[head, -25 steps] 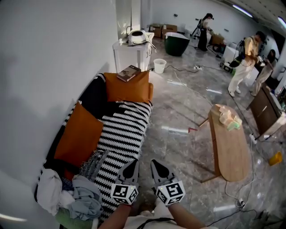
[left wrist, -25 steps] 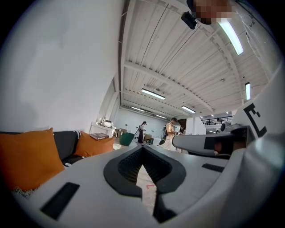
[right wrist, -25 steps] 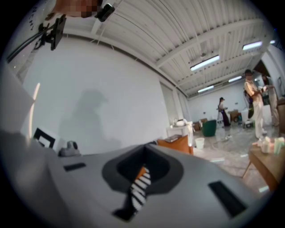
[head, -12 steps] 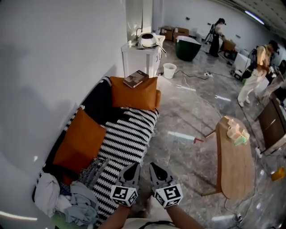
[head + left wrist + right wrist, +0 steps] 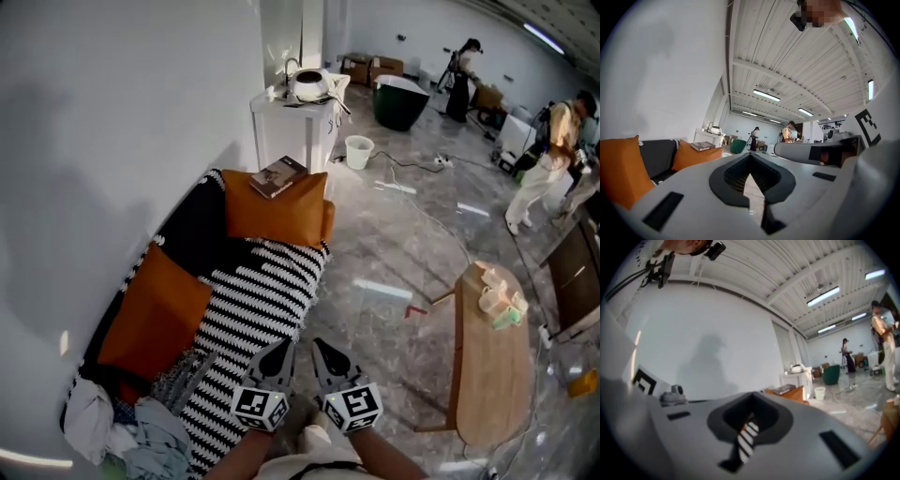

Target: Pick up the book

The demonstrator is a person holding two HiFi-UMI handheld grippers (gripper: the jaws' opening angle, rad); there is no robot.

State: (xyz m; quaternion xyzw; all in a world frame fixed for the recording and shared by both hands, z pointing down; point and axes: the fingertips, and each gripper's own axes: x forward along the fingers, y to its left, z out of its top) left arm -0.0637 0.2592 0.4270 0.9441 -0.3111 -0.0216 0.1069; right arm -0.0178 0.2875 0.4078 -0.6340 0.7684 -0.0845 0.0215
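The book (image 5: 278,176), dark-covered, lies flat on the orange cushion (image 5: 274,208) at the far end of the black-and-white striped sofa (image 5: 253,300). It also shows small and far off in the left gripper view, book (image 5: 702,146), and in the right gripper view, book (image 5: 783,389). My left gripper (image 5: 280,346) and right gripper (image 5: 319,345) are side by side at the bottom of the head view, pointing level along the sofa's front edge, far short of the book. Both have their jaws together and hold nothing.
A second orange cushion (image 5: 153,309) and a heap of clothes (image 5: 108,431) lie on the sofa's near end. Beyond the book stand a white cabinet (image 5: 291,122) and a white bucket (image 5: 359,150). An oval wooden table (image 5: 487,366) stands to the right. People (image 5: 548,159) move at the back.
The whole view has moved forward along the sofa, so the book and its cushion are nearer. Both grippers travelled forward together and stayed shut.
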